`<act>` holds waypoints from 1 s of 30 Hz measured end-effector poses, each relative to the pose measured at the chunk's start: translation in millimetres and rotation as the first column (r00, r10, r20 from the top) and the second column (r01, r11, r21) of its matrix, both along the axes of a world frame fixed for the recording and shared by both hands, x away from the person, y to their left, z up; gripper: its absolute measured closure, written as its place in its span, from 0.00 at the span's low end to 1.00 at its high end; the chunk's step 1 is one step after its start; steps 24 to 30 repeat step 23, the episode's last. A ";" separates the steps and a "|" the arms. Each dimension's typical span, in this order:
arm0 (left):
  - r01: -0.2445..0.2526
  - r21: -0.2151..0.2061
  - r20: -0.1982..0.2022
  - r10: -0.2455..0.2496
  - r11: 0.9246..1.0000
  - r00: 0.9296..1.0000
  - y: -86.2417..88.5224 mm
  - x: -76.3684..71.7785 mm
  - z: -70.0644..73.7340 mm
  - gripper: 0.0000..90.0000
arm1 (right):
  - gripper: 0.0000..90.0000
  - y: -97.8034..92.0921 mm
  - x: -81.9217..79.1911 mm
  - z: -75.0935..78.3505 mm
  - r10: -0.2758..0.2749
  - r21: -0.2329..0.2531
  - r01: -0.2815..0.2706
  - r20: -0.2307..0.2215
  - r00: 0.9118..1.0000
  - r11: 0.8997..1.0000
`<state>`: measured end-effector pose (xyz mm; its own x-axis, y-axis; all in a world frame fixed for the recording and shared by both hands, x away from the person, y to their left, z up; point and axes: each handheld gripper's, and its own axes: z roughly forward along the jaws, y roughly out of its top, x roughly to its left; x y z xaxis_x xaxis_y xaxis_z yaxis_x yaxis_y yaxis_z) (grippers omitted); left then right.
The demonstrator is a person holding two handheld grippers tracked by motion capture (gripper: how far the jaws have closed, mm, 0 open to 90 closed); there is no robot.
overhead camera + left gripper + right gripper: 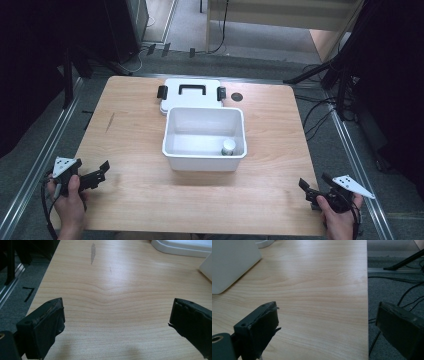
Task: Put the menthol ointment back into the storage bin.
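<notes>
Jar (229, 147) sits at the box's (204, 159) five-o'clock corner; both claws, left (102, 170) and right (306, 187), gape wide and empty; better approach from straight above.

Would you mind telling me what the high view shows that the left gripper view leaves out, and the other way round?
The high view alone looks into the white box, where a small jar stands in the near right corner, and takes in the black handle on the lid, the right gripper and both hands. The left gripper view alone gives a close look at the left gripper with its jaws wide apart. Both show the wooden table, its grey streak and the lid's edge.
</notes>
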<state>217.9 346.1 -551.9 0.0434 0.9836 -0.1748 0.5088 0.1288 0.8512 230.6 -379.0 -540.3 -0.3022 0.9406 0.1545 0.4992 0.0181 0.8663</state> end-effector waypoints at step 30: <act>-0.004 0.002 -0.004 0.004 1.000 1.000 -1.8 -0.5 -0.2 0.00 | 0.14 14.0 4.9 -4.8 -0.086 -0.046 0.089 0.070 0.994 0.995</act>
